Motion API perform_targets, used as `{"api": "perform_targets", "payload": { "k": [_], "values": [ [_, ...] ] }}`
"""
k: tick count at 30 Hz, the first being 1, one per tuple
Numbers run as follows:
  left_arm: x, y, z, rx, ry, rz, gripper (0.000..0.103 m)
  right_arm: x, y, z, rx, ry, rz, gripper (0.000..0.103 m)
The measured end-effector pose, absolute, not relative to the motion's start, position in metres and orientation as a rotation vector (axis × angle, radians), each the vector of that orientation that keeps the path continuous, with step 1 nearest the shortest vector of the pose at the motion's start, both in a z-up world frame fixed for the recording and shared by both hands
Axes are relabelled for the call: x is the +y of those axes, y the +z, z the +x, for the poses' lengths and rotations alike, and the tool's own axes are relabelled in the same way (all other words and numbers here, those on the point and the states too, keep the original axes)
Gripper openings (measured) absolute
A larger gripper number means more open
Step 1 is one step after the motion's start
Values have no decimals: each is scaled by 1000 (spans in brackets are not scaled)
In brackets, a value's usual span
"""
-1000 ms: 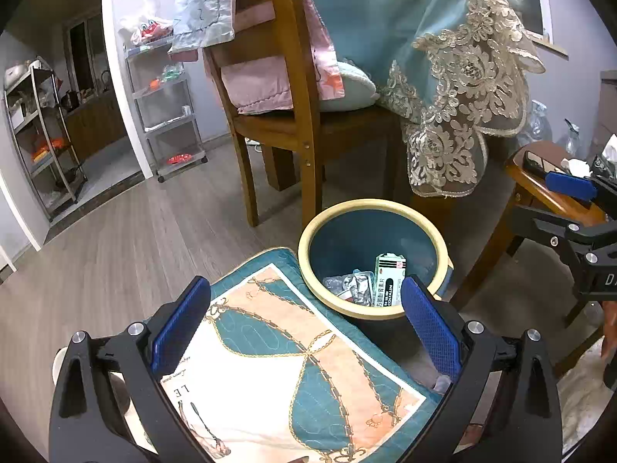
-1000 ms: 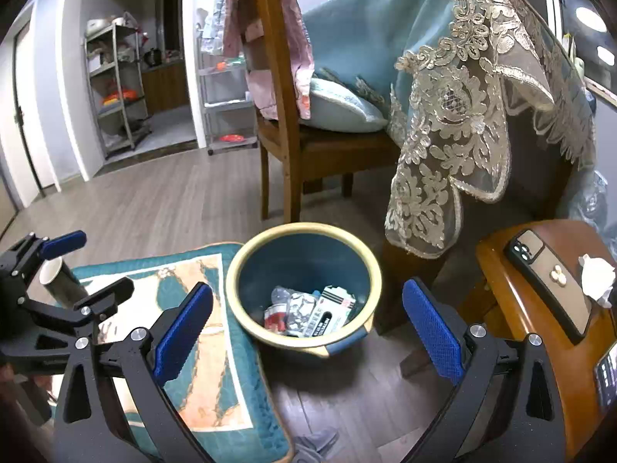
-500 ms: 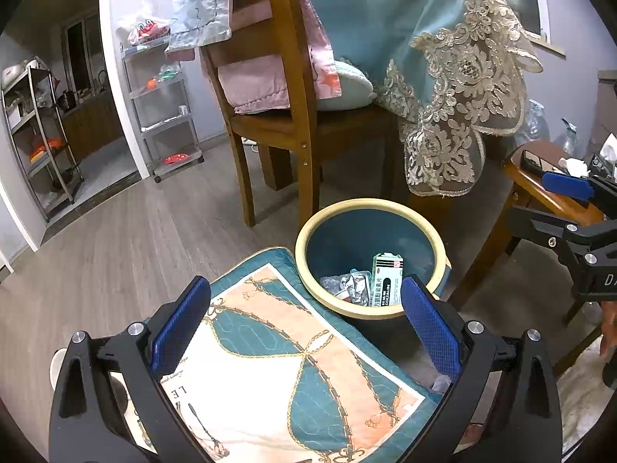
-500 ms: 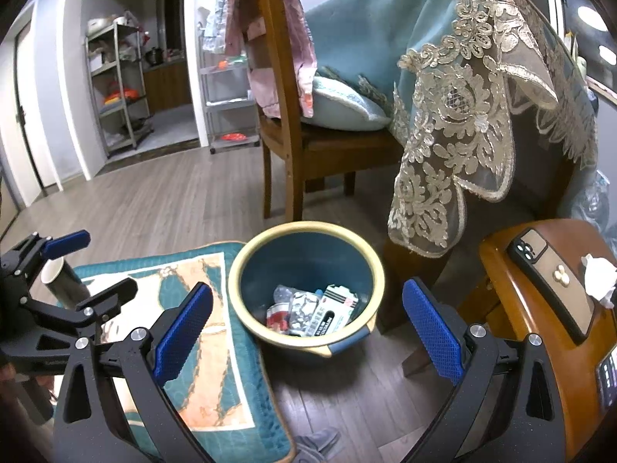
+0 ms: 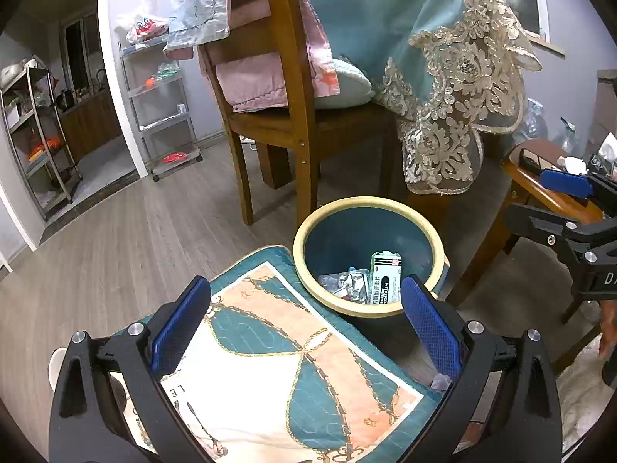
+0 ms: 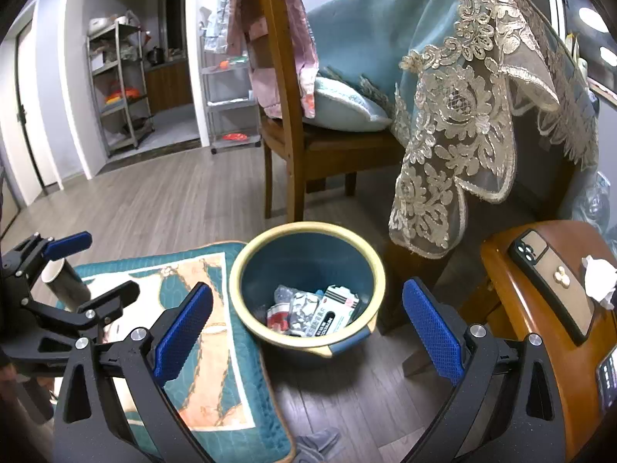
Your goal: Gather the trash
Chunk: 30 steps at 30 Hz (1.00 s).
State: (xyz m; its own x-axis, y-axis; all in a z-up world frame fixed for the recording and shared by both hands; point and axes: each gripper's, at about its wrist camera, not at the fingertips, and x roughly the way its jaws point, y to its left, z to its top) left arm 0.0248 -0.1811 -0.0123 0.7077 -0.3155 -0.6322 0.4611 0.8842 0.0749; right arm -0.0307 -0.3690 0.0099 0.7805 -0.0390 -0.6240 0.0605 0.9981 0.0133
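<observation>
- Barely anything has moved over the past second: both wrist views have drifted only slightly, the trash bin (image 6: 306, 289) sitting a touch lower and more central in the right wrist view than a second ago, while its contents lie as they did.
- Left gripper (image 5: 304, 324) hangs with its blue pads spread wide and nothing between them, above the patterned cushion (image 5: 270, 366) just beside the bin.
- Right gripper (image 6: 306, 332) is likewise wide open and empty, its fingers framing the bin from above.
- Collected trash rests at the bottom of the bin: a white medicine box (image 5: 383, 277) standing on end against crumpled foil blister packs (image 5: 347, 283), all well below the cream rim.
- With both grippers empty and the bin loaded, the last drop looks finished; the pause suggests a search for the next piece rather than a grasp under way.
- Candidates in view: a paper cup (image 6: 63, 281) at the far edge of the cushion beside the left gripper, and a crumpled white tissue (image 6: 597, 277) on the wooden side table (image 6: 505, 270), lying near a phone (image 6: 551, 281) that is presumably not trash.
- A grey scrap (image 6: 316, 441) lies on the floor at the cushion's near corner; what it is cannot be told.
</observation>
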Motion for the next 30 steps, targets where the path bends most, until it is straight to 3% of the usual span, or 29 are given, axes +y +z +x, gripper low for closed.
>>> {"api": "perform_targets", "payload": {
  "k": [30],
  "values": [
    [-183,-13,26,680,-433,257,97,-371,5,-27,694,-56,49,98]
  ]
}}
